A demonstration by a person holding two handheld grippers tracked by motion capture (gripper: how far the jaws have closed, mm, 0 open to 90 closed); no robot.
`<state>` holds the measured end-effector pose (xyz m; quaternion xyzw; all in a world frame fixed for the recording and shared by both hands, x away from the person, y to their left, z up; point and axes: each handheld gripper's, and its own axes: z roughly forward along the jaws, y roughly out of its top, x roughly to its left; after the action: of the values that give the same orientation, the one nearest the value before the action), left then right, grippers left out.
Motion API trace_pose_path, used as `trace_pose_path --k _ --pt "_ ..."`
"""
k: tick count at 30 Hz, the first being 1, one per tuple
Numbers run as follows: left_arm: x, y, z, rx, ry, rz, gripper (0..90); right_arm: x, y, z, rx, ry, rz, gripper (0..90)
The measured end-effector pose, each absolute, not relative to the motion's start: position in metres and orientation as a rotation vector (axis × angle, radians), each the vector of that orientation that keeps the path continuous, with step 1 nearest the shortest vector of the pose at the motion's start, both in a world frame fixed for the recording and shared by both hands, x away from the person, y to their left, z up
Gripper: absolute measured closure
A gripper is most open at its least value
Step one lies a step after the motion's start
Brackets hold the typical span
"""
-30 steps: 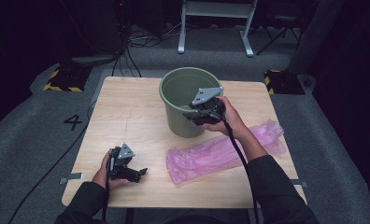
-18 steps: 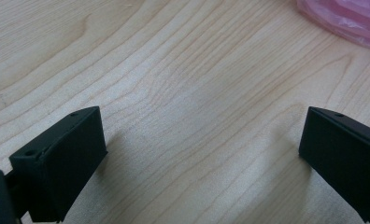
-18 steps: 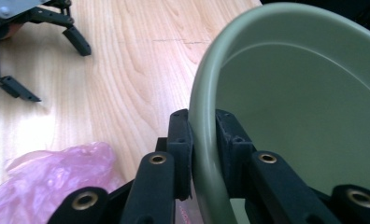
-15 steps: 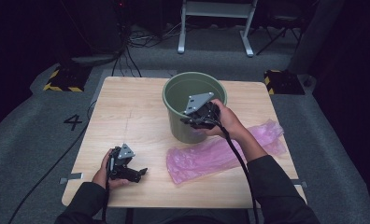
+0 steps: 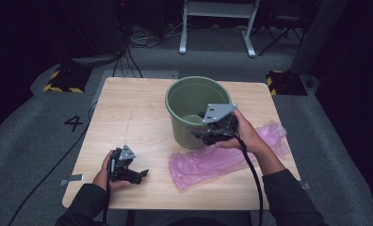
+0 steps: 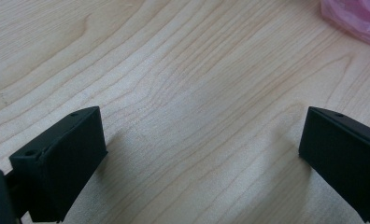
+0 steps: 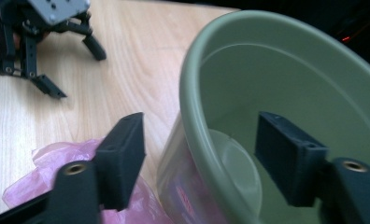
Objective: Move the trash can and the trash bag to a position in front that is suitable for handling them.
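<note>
**Right gripper astride the bucket rim, jaws apart**

The green bucket stands upright on the far half of the worktop, a little right of centre. The right gripper sits at its near-right rim. In the right gripper view the rim runs up between the two black jaws: one jaw is outside the wall, the other inside the bucket, and neither pad presses on the rim. These jaws have just been opening and now stand wide, with the rim between them but not clamped.

Just near and right of the bucket lies a pink plastic bag, flat and crumpled on the wood, its far edge touching the foot of the bucket under the right hand.

Well apart, at the near left of the worktop, the left gripper rests low in the left hand. Its jaws are wide apart over bare wood, with a corner of the pink bag beyond them.
</note>
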<state>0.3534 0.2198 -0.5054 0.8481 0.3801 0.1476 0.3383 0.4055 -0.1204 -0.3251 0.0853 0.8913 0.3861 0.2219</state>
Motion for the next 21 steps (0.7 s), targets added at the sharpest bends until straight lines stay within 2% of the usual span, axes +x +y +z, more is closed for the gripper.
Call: trace_pose_path --k 7,15,21 --pt "0.353 0.22 -0.505 2.208 0.991 0.385 0.5 0.378 -0.179 -0.324 0.377 2.331 1.191 28.4" --pt "0.353 0.22 -0.505 2.208 0.991 0.384 0.5 0.369 -0.211 -0.346 0.456 2.333 1.178 25.3" --pt "0.353 0.22 -0.505 2.208 0.99 0.385 0.5 0.368 -0.219 -0.367 0.513 2.361 1.15 24.2"
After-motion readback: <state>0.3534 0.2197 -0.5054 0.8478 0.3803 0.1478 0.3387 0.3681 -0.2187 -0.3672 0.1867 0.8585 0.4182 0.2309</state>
